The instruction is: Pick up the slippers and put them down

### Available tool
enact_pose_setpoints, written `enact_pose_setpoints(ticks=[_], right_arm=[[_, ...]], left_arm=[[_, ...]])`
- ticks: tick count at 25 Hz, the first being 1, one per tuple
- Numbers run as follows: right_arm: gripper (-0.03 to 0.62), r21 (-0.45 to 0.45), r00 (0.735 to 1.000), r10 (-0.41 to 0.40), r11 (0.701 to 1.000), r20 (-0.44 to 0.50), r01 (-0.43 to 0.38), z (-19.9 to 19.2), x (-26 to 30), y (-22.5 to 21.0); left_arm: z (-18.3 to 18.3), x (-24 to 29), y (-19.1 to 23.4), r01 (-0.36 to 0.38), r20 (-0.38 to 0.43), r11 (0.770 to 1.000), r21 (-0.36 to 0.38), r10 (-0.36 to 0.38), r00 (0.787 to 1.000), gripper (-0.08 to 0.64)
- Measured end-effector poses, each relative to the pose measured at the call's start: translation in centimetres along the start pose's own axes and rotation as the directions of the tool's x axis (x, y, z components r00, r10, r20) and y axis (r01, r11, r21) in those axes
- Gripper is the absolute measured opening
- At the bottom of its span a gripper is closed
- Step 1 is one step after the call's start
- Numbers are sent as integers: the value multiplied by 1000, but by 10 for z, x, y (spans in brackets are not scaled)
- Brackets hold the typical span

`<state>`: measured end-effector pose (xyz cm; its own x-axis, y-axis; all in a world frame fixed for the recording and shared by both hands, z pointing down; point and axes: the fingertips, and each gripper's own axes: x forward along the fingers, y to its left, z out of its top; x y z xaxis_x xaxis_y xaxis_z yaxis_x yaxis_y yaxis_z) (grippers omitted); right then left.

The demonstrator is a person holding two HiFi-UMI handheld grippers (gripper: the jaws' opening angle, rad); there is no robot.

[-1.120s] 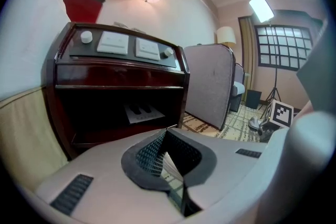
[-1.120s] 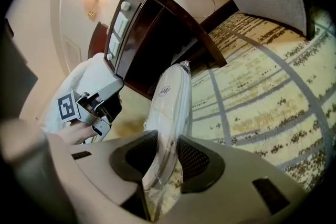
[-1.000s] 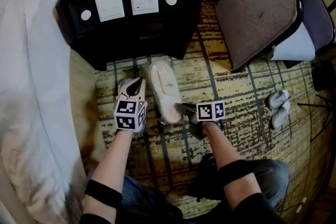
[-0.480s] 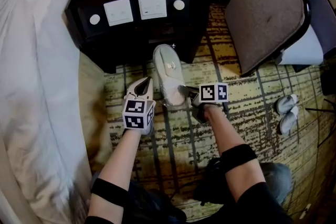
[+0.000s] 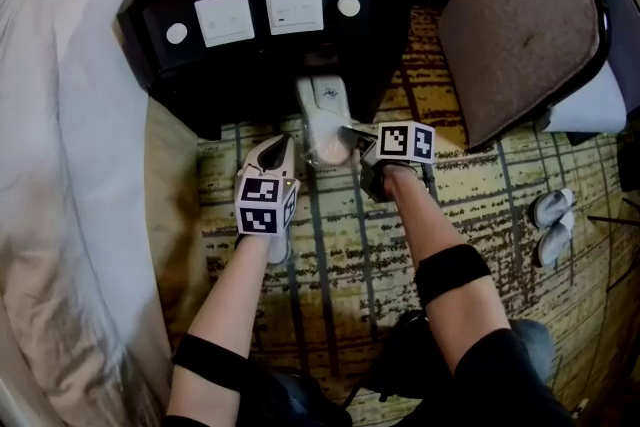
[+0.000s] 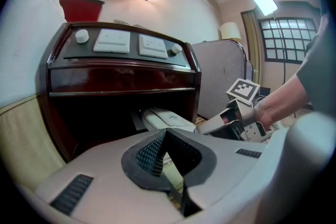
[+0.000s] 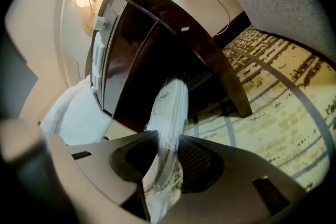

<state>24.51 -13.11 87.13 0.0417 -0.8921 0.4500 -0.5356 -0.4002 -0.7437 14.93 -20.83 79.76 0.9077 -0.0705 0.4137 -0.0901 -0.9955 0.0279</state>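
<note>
Right tool [image 5: 349, 135] grips the slippers [image 5: 322, 113] at the heel end. The toe end sits in the gap under the nightstand [image 5: 270, 50]; I cannot tell whether it touches the carpet [image 5: 330, 245]. Left tool [image 5: 274, 151] is closed, empty, just beside.

Risk: the pinch is thin and on crinkly wrap, so the pair may slide out. The toe may also snag the nightstand's lower edge.

Right gripper view shows the wrap between its jaws. Only the head view shows a second pair [image 5: 548, 223], well apart at right.

Glossy dark wood nightstand [image 5: 380, 35], crinkly plastic-wrapped white slippers [image 5: 322, 115], rough patterned carpet [image 5: 330, 255]
</note>
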Motion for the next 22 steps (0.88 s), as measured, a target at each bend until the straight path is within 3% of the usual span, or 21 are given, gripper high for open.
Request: enact_pose_setpoints(ticks=[11,22], right_arm=[[137,-12,994,-55,998,99,57,49,47,-13],[137,20,968,-146,989,203,145,72,59,-33]], left_arm=[[3,25,11,-19,-3,1000,7,19,1000,3],[-10,18,23,-58,-17,998,-8,57,998,3]])
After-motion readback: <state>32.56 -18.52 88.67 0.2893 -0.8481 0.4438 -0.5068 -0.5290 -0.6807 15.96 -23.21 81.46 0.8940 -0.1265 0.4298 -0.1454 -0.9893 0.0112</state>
